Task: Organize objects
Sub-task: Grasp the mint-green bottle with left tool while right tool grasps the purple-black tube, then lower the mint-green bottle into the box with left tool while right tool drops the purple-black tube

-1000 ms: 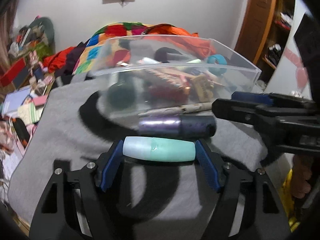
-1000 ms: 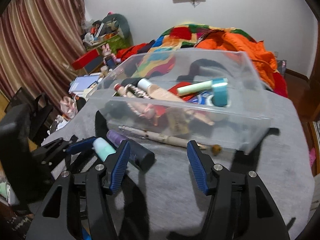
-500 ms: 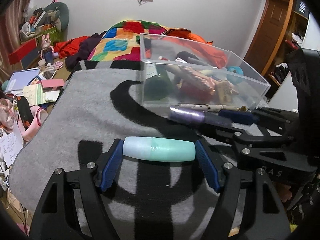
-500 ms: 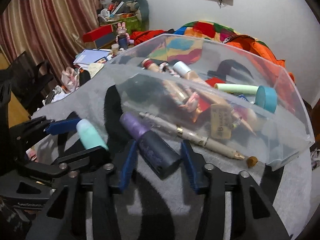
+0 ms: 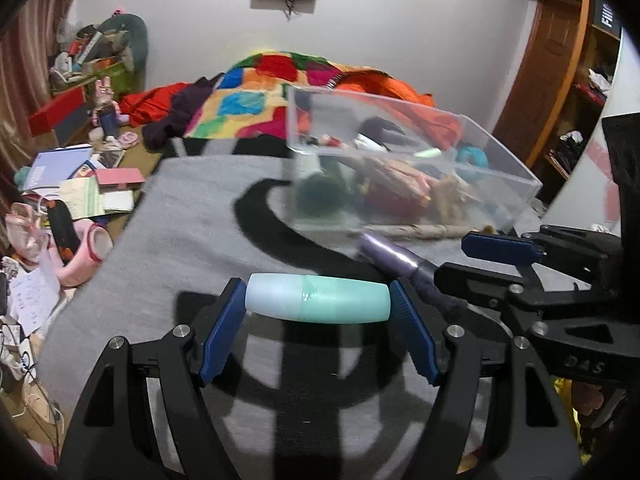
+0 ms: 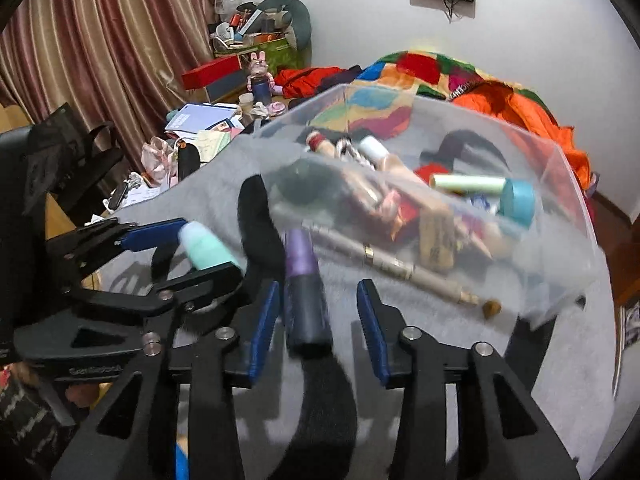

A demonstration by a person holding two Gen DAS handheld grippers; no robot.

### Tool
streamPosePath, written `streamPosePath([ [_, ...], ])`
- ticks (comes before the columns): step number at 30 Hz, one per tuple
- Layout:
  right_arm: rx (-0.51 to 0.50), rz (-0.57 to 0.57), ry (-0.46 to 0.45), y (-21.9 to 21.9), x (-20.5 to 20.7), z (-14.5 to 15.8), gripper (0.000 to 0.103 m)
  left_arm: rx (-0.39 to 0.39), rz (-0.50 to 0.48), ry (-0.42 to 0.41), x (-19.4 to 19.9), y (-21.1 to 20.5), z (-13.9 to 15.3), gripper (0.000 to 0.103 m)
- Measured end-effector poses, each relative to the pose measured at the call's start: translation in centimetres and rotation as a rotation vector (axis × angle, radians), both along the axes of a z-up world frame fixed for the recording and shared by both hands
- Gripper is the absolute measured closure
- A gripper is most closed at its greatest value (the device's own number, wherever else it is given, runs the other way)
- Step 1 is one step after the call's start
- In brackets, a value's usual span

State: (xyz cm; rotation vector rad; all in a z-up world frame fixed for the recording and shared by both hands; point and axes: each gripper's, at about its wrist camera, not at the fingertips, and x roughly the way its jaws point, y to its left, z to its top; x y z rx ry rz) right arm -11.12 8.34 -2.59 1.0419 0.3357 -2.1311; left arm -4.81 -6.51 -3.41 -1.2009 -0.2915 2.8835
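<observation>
My left gripper (image 5: 318, 308) is shut on a mint-green and white roll-on bottle (image 5: 318, 298), held crosswise above the grey blanket; it also shows in the right wrist view (image 6: 208, 246). My right gripper (image 6: 316, 308) is open, its blue pads on either side of a purple and dark tube (image 6: 302, 292) that lies on the blanket; the left pad is close to it, the right pad apart. The tube also shows in the left wrist view (image 5: 394, 256). A clear plastic bin (image 6: 500, 148) holding several cosmetics stands just beyond, also in the left wrist view (image 5: 400, 108).
A beige pen-like stick (image 6: 404, 266) lies against the bin's front wall. The grey blanket with black pattern (image 5: 192, 216) covers the surface. Cluttered papers and boxes (image 5: 80, 184) lie off its left edge. Colourful bedding (image 5: 272, 88) is behind the bin.
My right gripper has turned around the purple tube, which now points lengthwise between its pads. My left gripper has drawn back a little, still holding the mint bottle.
</observation>
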Motion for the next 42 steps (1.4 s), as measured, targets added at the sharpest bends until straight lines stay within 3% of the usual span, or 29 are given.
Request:
streamPosePath([
  [2, 0.014, 0.004, -0.022, -0.7, -0.7, -0.5, 0.065, 0.041, 0.002, 0.007, 0.2, -0.9, 0.5, 0.030],
  [6, 0.036, 0.049, -0.062, -2.0, -0.6, -2.1, 0.067, 0.017, 0.024, 0.026, 0.5, -1.5, 1.4, 0.030],
  [8, 0.066, 0.046, -0.035, -2.5, -0.1, -2.6, 0.080, 0.021, 0.026, 0.036, 0.5, -1.7, 1.9, 0.030],
  [9, 0.068, 0.042, -0.024, -2.5, 0.1, -2.6, 0.080, 0.018, 0.026, 0.042, 0.5, -1.6, 2.1, 0.030],
  [18, -0.087, -0.023, 0.065, 1.4, 2.0, 1.8, 0.080, 0.022, 0.006, 0.108, 0.4, -0.4, 4.7, 0.030],
  [27, -0.181, -0.143, 0.130, 5.4, 1.7, 5.5, 0.080, 0.005, -0.040, 0.189, 0.0, 2.2, 8.0, 0.030],
  [42, -0.218, -0.244, 0.189, 8.3, -0.4, 8.1, 0.080, -0.011, -0.093, 0.250, -2.0, 4.5, 10.5, 0.030],
])
